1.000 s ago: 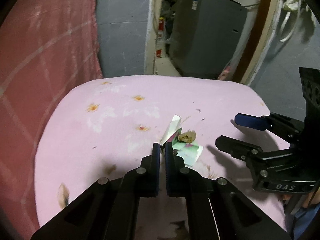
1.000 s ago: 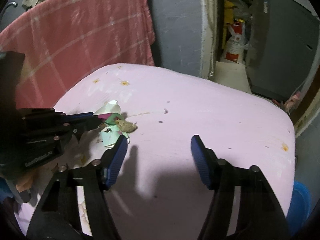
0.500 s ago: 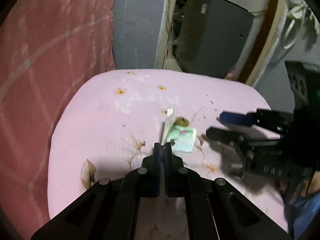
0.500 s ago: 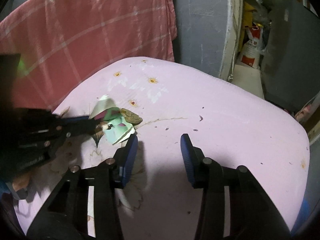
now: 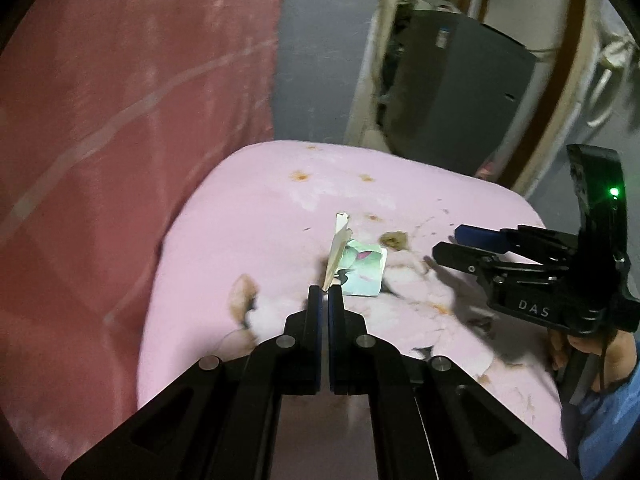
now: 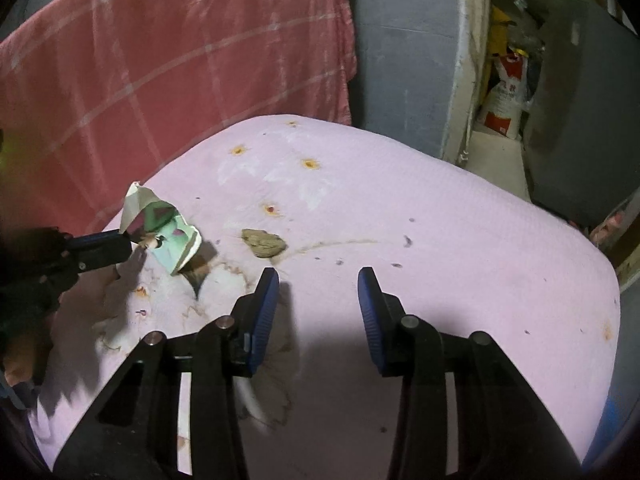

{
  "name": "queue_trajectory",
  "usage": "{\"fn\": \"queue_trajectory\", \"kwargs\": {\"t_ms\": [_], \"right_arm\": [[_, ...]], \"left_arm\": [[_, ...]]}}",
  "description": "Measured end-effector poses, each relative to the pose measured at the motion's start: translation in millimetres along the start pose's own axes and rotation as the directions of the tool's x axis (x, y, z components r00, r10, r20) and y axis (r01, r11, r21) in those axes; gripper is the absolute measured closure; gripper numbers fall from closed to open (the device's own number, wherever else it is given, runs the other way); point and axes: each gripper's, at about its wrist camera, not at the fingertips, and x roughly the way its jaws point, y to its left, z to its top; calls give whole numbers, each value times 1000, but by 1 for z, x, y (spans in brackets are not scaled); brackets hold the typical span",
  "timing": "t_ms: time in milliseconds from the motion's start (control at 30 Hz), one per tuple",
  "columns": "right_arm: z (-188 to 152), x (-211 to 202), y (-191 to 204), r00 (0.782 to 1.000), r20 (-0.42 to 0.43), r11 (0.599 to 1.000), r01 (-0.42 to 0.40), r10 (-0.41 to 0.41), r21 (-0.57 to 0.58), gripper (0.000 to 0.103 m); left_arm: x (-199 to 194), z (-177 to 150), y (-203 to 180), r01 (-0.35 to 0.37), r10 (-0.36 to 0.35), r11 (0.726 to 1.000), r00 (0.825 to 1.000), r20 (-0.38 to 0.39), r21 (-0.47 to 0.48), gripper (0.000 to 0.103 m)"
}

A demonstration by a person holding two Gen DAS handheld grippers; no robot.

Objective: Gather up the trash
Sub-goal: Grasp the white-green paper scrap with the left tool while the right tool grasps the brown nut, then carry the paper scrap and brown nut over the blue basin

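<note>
Pink cushion [image 6: 440,240], left claw [image 5: 325,289] pinching wrapper [image 5: 362,270], right claw [image 6: 318,280] closing empty (red-white sack [image 6: 505,98] only rightward).

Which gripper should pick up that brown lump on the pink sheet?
Probably the right gripper: its jaws are empty and the brown lump lies just ahead of them. The left gripper is shut on the torn wrapper.

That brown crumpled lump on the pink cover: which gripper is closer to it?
Right. The right gripper, jaws apart and empty, hovers just short of the brown lump. The left gripper is off to the side, shut on a torn paper wrapper.
</note>
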Motion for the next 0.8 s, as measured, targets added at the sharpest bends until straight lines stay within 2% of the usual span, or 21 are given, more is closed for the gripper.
{"fn": "queue_trajectory", "kwargs": {"t_ms": [167,367,433,467,500,667,800], "right_arm": [[10,11,7,997,-17,996,-80,81,41,64],[21,31,20,997,-57,999,-45,46,20,64],[23,34,22,997,-60,999,-48,50,22,69],[23,36,23,997,-65,999,-43,44,14,75],[22,37,26,997,-66,999,-38,39,7,75],[13,25,25,999,-33,1000,-29,29,12,76],[-1,-3,25,999,48,1000,5,-6,7,76]], "left_arm": [[-8,-7,8,-45,45,998,999,11,-49,102],[-9,-11,20,-41,42,996,999,10,-80,102],[-8,-12,20,-39,40,995,999,10,-90,102],[-7,-12,22,-35,36,995,999,11,-94,102],[-6,-11,24,-31,33,995,999,12,-97,102],[-5,-14,24,-17,19,996,1000,22,-90,102],[-10,-20,20,13,-9,996,999,52,-84,102]]}}
